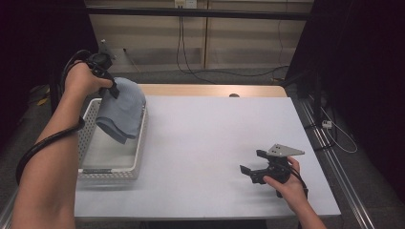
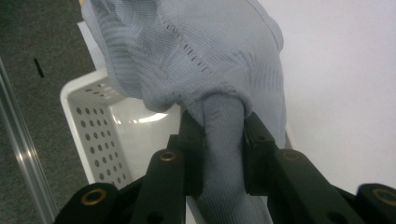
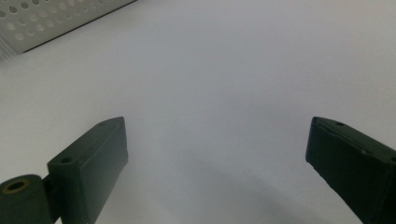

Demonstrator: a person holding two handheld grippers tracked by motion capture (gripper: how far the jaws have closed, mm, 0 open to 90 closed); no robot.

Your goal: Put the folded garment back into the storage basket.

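The left gripper pinched a bunched fold of the soft grey ribbed knit cloth, which hung over the white perforated plastic basket, its lower end apparently not yet settled inside, so lowering and release seemingly remained. The right gripper rested with jaws spread and empty on the smooth white table.

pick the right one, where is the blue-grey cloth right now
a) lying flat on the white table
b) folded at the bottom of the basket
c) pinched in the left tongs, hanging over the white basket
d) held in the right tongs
c: the left tongs are clamped on a bunched part of the blue-grey cloth, which hangs above the white perforated basket; the right tongs are open with nothing between them, low over the white table.
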